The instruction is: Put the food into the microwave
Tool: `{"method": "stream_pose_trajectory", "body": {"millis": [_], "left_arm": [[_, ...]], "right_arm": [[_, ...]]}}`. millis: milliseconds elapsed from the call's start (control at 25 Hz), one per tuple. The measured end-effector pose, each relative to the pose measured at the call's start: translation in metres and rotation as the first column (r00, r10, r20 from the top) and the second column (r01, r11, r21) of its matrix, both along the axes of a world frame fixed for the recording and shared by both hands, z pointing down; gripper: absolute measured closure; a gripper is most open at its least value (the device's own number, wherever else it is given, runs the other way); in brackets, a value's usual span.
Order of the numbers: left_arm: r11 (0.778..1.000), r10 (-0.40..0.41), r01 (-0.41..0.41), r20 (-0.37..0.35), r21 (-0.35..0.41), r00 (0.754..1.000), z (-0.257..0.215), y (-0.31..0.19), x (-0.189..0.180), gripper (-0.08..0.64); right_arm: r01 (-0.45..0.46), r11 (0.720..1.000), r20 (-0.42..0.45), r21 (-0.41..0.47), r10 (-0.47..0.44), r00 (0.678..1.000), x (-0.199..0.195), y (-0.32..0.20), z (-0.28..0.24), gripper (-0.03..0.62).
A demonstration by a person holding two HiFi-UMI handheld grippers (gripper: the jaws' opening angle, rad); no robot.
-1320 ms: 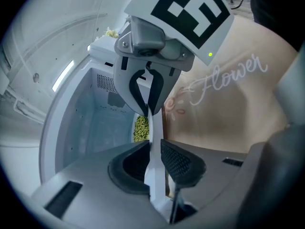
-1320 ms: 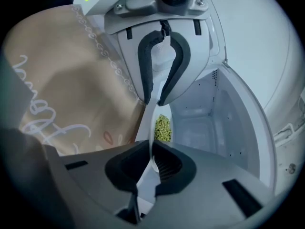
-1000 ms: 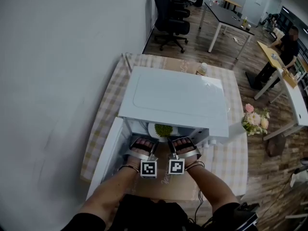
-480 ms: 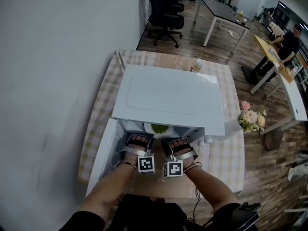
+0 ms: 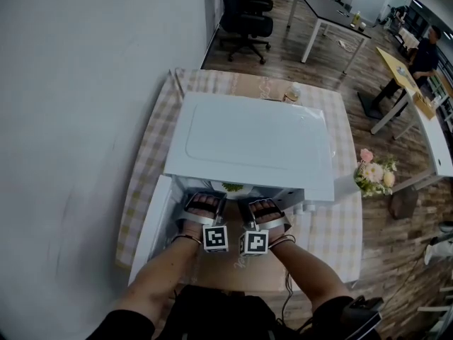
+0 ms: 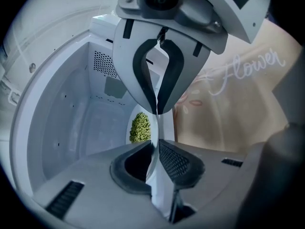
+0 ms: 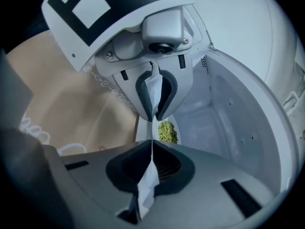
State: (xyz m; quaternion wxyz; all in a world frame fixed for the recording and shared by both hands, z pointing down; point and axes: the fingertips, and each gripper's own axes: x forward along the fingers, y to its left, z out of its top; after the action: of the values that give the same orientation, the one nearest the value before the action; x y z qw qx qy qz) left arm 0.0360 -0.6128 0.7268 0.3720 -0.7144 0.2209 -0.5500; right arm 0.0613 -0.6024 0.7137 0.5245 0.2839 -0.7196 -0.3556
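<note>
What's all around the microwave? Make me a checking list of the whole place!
Surface: table under a checked cloth, with a tan mat in front.
Job's things: white microwave, door open at its left; plate of green food partly inside the opening.
Clutter: flowers at the table's right corner; small cup behind the microwave.
Grippers: left gripper and right gripper, jaws of each shut on the plate's rim.
Cables: one thin cable by the mat's near edge.
Surroundings: white wall, office chairs, desks, a person far off, wooden floor.
</note>
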Motion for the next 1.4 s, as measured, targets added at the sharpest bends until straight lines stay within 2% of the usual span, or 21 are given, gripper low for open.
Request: {"method": "stream_pose_trajectory", "body": {"millis": [280, 480, 600, 1000, 1160, 1240, 1400], "left_arm": [[1.0, -0.003, 0.002, -0.027, -0.009, 1.0, -0.003, -0.004, 0.003, 0.491], [1.0, 0.011, -0.009, -0.061, 0.023, 0.998, -0.014, 0.0, 0.009, 0.491], [1.0, -0.01, 0.011, -0.077, 0.011, 0.997, -0.017, 0.003, 0.007, 0.494], [0.998, -0.029, 0.028, -0.027, -0.051, 0.999, -0.012, -0.006, 0.0, 0.502], [1.0, -0.002, 0.001, -0.036, -0.022, 0.999, -0.018, 0.0, 0.001, 0.502], [0.999, 0.008, -0.009, -0.019, -0.032, 1.0, -0.013, 0.005, 0.002, 0.502], [0.998, -0.026, 0.026, 0.006, -0.062, 1.0, -0.004, 0.003, -0.003, 0.502]], "right_arm": [[-0.047, 0.999, 0.009, -0.015, 0.047, 0.999, 0.002, -0.014, 0.001, 0.581], [-0.058, 0.998, 0.003, -0.01, 0.058, 0.998, 0.001, -0.019, 0.0, 0.581], [-0.073, 0.997, 0.002, -0.017, 0.073, 0.997, 0.003, -0.02, 0.0, 0.583], [-0.077, 0.997, 0.035, -0.017, 0.077, 0.996, 0.003, -0.01, -0.01, 0.582], [-0.075, 0.997, 0.031, -0.015, 0.075, 0.997, 0.006, -0.002, -0.009, 0.581], [-0.078, 0.997, 0.033, -0.014, 0.078, 0.996, 0.008, -0.001, -0.009, 0.581], [-0.073, 0.997, 0.034, -0.017, 0.073, 0.997, 0.009, 0.001, -0.011, 0.581]]}}
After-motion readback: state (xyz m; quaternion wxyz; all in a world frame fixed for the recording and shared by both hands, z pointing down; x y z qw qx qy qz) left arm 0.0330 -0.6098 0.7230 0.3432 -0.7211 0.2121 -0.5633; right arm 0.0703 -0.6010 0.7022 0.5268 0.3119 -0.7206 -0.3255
